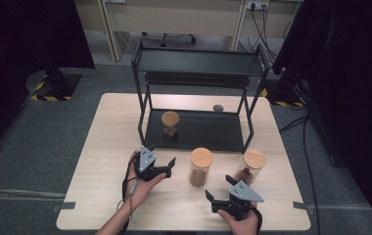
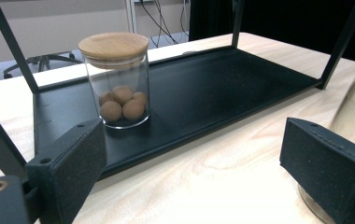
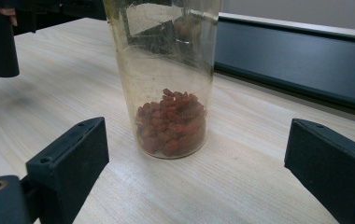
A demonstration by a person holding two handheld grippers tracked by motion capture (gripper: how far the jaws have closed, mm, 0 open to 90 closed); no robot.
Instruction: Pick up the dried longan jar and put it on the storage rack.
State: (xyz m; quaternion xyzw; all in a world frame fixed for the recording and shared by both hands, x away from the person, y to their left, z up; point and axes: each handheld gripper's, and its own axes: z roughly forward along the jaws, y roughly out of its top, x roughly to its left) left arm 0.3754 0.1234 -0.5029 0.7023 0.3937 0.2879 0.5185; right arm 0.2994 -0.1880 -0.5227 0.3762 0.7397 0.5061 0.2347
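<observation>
A black two-tier shelf (image 1: 198, 58) stands on the wooden table (image 1: 105, 147). On its lower tray (image 2: 222, 88) sits a glass jar (image 2: 115, 79) with a wooden lid and brown balls inside, also seen from above as the shelf jar (image 1: 170, 122). A taller lidded jar (image 1: 201, 166) with red dried berries (image 3: 171, 123) stands on the table in front of the shelf. My left gripper (image 1: 170, 167) is open just left of it, facing the shelf, with open jaws (image 2: 189, 172). My right gripper (image 1: 218, 187) is open near the front edge, and the berry jar (image 3: 166, 70) stands ahead of its empty jaws.
A third lidded jar (image 1: 252, 165) with dark contents stands at the right, by the shelf's front right leg. A small grey round object (image 1: 218, 107) lies on the table behind the shelf. Bare tabletop lies at the front left.
</observation>
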